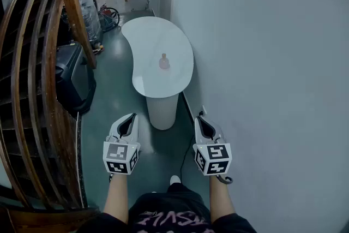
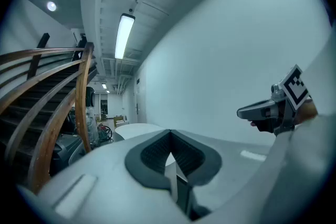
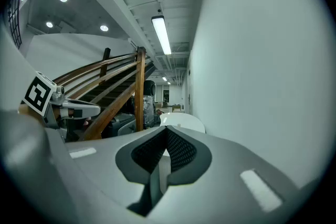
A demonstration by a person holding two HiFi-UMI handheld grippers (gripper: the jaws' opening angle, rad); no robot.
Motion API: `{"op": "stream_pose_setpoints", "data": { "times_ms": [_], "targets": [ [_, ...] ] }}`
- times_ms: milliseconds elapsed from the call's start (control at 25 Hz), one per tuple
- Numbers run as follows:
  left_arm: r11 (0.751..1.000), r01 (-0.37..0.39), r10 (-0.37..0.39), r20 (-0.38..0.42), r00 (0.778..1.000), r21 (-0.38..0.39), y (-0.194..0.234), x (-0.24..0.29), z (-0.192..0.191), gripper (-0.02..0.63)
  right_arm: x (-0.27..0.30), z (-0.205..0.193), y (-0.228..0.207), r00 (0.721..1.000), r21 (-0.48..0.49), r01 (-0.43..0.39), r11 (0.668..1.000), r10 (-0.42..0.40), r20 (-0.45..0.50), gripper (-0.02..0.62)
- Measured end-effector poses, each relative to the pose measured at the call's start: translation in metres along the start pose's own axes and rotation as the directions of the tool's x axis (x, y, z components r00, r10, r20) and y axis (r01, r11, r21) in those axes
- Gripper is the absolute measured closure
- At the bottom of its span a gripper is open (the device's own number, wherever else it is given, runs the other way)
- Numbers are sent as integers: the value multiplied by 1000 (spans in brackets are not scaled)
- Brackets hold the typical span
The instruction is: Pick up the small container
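Two grippers, my left gripper and my right gripper, sit low before my body, side by side, forearms straight, both pointing ahead. Each has its jaws drawn together with nothing between them. One small container, pinkish, stands upright on the one white table, toward its near end, well ahead of both grippers.
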State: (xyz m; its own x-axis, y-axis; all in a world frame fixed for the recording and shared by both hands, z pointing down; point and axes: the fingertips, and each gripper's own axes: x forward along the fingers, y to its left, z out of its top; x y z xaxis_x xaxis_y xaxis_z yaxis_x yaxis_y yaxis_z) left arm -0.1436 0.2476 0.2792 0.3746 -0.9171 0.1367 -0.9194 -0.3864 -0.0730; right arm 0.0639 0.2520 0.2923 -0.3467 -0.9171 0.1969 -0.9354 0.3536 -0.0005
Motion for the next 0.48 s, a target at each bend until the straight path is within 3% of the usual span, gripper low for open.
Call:
{"op": "stream_pose_setpoints", "data": {
  "times_ms": [480],
  "targets": [
    [1000,-15,15,7,1000,-1,10,-5,2,606,6,4,9,1000,-8,-19,1000,19,12,585]
  ]
}}
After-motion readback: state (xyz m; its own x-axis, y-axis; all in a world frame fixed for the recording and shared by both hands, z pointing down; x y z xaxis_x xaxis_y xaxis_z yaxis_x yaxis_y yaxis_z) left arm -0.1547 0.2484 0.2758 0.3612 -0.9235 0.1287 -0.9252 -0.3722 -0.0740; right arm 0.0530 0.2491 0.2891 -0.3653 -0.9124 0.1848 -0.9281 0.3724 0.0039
